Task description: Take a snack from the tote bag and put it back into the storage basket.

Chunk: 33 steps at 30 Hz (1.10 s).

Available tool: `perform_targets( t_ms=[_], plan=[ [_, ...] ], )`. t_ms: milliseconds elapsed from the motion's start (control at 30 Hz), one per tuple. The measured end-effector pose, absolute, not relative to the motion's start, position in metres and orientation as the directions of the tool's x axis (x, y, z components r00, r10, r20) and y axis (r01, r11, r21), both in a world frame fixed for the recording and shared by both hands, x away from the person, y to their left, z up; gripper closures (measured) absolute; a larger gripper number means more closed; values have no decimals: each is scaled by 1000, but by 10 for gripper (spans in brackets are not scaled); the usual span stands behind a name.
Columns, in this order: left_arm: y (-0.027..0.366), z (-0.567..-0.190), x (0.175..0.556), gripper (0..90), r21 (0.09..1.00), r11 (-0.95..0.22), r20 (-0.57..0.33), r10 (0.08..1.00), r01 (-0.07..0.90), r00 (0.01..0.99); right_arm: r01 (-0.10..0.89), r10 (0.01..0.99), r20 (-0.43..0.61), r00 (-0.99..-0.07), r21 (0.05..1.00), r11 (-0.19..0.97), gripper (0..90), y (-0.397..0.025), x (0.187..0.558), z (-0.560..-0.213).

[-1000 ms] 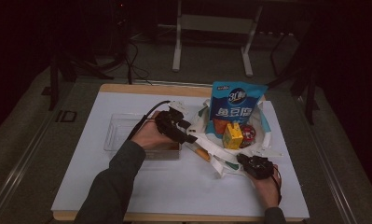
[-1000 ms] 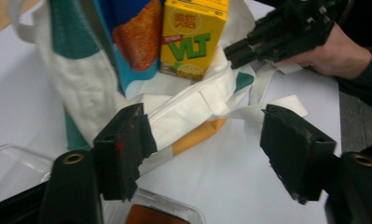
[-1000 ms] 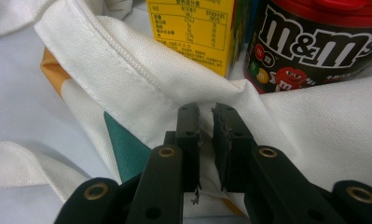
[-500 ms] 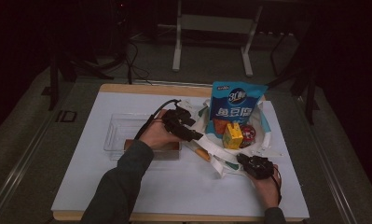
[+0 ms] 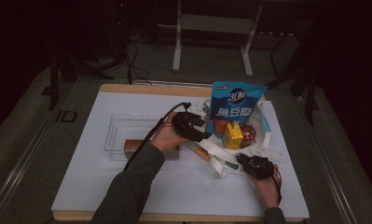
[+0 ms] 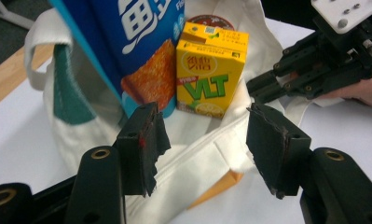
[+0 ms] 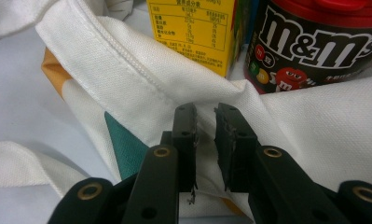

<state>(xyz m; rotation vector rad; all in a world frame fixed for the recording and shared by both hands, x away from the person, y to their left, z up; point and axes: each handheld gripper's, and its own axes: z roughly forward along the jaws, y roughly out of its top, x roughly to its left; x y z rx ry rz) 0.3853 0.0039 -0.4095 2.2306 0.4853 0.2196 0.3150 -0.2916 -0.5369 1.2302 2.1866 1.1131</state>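
A white cloth bag (image 5: 267,135) lies open on the right half of the table, and three things stand or lie in its mouth: a blue snack bag (image 5: 235,107), a yellow drink carton (image 5: 232,135) and a dark candy jar (image 5: 247,133) with a red lid.

The left gripper (image 6: 204,144) is at the left edge of the bag. Its jaws stand wide apart and hold nothing. In the left gripper view the white hem of the bag passes between and below the two pads, and I cannot tell if it touches them. The yellow carton is just beyond the gap, upright, and the blue snack bag is beside it on the left, leaning a little.

The right gripper (image 7: 206,140) is at the near edge of the bag. Its jaws are almost together, with only a thin gap between the pads. The cloth lies directly behind them, but I cannot tell if a fold is really pinched there. The carton and the candy jar stand just behind this hem, side by side.

The table (image 5: 81,186) has a white top with a wooden border. A clear plastic tray (image 5: 123,130) rests left of the bag, with a brown block (image 5: 132,145) at its near side, partly hidden by the left hand (image 5: 167,137). The room around is dark, with a metal stand (image 5: 211,28) and cables on the floor behind the table.
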Motion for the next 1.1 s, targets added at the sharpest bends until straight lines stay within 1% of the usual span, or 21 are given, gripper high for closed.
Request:
perform_targets(
  t_ms=[200,267,333,633,700,733,1100],
  plan=[
    [-10,-412,383,448,762,-599,30,411,245,911,534,841,42,-540,789,304,767,-291,316,-537],
    [-13,-413,383,448,762,-601,36,409,240,912,536,836,46,-547,786,308,737,-291,316,-536],
    [-16,-414,384,449,761,-602,33,408,242,912,534,834,38,-550,784,317,730,-290,316,-536],
    [-24,-418,384,449,756,-611,44,404,234,914,555,825,63,-562,768,320,685,-291,318,-533],
    [-25,-418,384,449,757,-612,49,405,230,913,547,821,58,-568,772,323,658,-292,318,-533],
    [-26,-418,384,449,760,-608,48,407,231,912,548,826,56,-561,773,319,621,-292,318,-534],
    [-33,-422,386,451,772,-592,46,416,232,908,549,833,53,-551,774,314,619,-292,317,-534]
  ],
)
